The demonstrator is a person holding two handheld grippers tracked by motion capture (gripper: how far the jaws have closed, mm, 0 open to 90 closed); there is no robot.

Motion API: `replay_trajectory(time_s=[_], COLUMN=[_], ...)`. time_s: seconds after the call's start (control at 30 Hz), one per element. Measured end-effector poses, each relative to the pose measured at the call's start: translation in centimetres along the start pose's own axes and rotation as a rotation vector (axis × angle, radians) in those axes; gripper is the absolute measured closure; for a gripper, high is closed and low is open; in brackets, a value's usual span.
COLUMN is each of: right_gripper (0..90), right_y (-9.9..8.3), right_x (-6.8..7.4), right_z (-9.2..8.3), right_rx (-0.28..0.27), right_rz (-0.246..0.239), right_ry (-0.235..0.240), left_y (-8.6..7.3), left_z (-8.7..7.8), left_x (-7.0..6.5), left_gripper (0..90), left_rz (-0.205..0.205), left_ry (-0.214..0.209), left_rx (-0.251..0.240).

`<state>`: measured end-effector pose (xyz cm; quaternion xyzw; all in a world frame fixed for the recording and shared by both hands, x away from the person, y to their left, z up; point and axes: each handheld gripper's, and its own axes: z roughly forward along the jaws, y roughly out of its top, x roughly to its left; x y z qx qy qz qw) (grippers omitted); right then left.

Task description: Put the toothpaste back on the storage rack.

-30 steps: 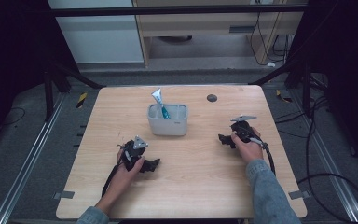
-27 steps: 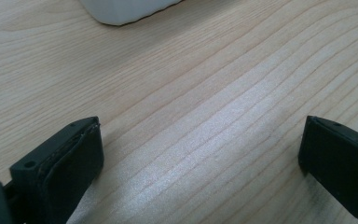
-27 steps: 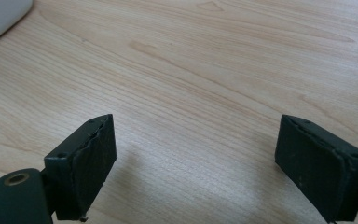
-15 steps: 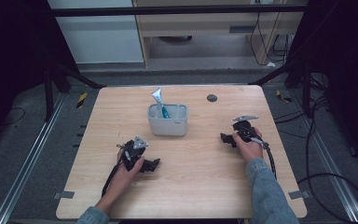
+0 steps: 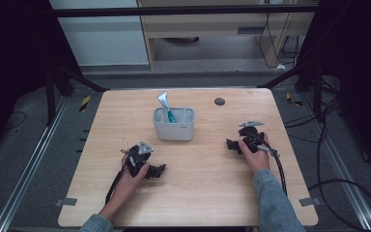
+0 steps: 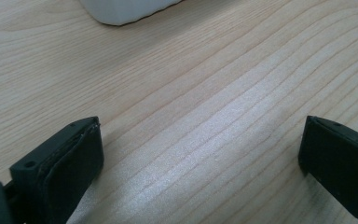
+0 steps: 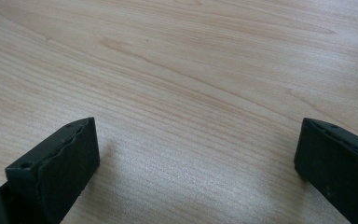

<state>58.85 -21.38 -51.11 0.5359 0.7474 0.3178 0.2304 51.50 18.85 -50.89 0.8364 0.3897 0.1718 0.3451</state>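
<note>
My left gripper (image 5: 157, 170) rests low on the wooden table (image 5: 203, 193), in front of the white bin (image 5: 174, 129). In the left gripper view the left gripper (image 6: 200, 140) stands open over bare wood, and the bin's base (image 6: 121, 9) shows at the top. To the right of the bin lies my right gripper (image 5: 232, 144), pointing left. The right gripper view has the right gripper (image 7: 198, 140) open too; its jaws have just been opening, with nothing between them. A white and teal tube (image 5: 164, 104) stands up out of the bin.
A small dark round spot (image 5: 219, 101) sits near the table's far edge, right of the bin. Black cables trail from both grippers toward the near edge. Dark frame legs and floor rails flank the table.
The right hand has shifted very slightly on the table. The left hand and the bin have not moved.
</note>
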Motion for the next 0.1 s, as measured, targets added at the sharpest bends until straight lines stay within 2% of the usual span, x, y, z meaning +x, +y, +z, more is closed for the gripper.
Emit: replay_trajectory(time_s=[0.1], right_gripper=[0.3], right_y=[0.07], right_x=[0.19], right_z=[0.07], right_rx=[-0.001], right_rz=[0.018], right_ry=[-0.014], left_y=[0.00], left_z=[0.00], left_x=[-0.01], left_gripper=[0.0], left_rz=[0.000], left_ry=[0.000], left_rx=[-0.001])
